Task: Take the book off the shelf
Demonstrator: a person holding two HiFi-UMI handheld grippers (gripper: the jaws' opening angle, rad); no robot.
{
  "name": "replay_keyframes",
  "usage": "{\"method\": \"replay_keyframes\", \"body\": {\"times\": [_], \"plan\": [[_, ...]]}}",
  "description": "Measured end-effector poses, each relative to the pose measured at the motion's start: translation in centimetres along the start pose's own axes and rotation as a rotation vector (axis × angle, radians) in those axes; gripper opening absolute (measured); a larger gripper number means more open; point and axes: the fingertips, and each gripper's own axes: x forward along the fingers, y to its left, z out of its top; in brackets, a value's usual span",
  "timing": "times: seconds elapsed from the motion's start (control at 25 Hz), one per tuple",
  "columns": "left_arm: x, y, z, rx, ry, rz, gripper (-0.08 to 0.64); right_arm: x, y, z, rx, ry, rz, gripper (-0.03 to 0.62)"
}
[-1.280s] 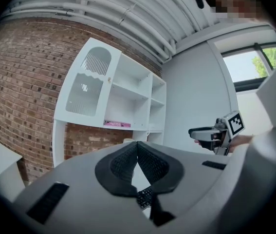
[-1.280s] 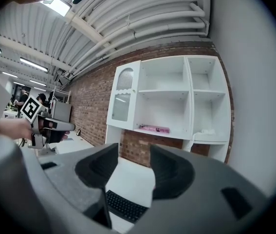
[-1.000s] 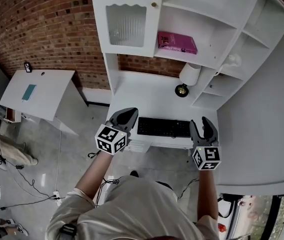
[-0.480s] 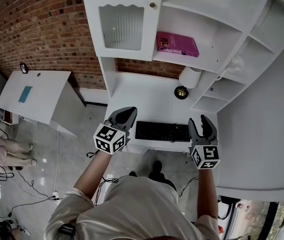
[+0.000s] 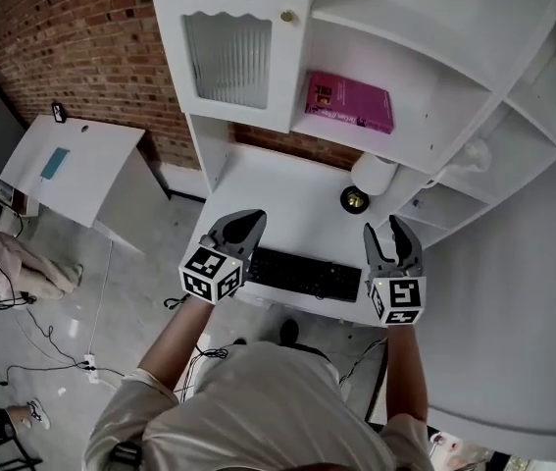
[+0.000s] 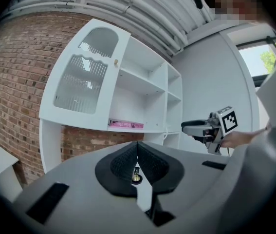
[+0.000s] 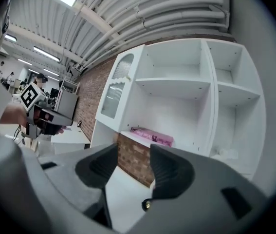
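An open office or lab space: bare brick wall (image 5: pixel 81 47), white shelf unit (image 5: pixel 405 27) over a worktop (image 5: pixel 278 184) with a keyboard (image 5: pixel 302 275), exposed ceiling pipes (image 7: pixel 167 18) and strip lights (image 7: pixel 45 52) at upper left of the right gripper view.

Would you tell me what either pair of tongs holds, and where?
Nothing: left tongs shut on nothing, right tongs open and empty; the flat pink book lies on the white shelf.
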Motion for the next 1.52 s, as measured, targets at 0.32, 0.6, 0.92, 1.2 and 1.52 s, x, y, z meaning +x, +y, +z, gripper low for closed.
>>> {"method": "replay_keyframes", "body": {"times": [0.32,0.6,0.92,1.2,1.52], "plan": [[3.6,-1.2,-0.2,-0.001,-0.011,0.09,-0.005,6.1,-5.0,1.2,-0.147,-0.03,0.134,0.191],[4.7,-1.4,-0.9,-0.02,-0.017,0.187,-0.005,11.7,-6.9,3.3,-0.342,-0.04,0.266,0.191],[4.7,-1.6,-2.0,-0.034,-0.007,0.252,-0.006,18.6,-7.6,3.4,-0.483,0.015,0.354,0.191],[4.2,-0.3,-2.6,-0.06,-0.004,0.28,-0.005,24.4,-7.8,2.0,-0.611,0.135,0.397,0.19],[2.5,2.2,-2.3,-0.078,-0.012,0.303,-0.005,29.6,-8.3,0.0,-0.639,0.297,0.465,0.19]]}}
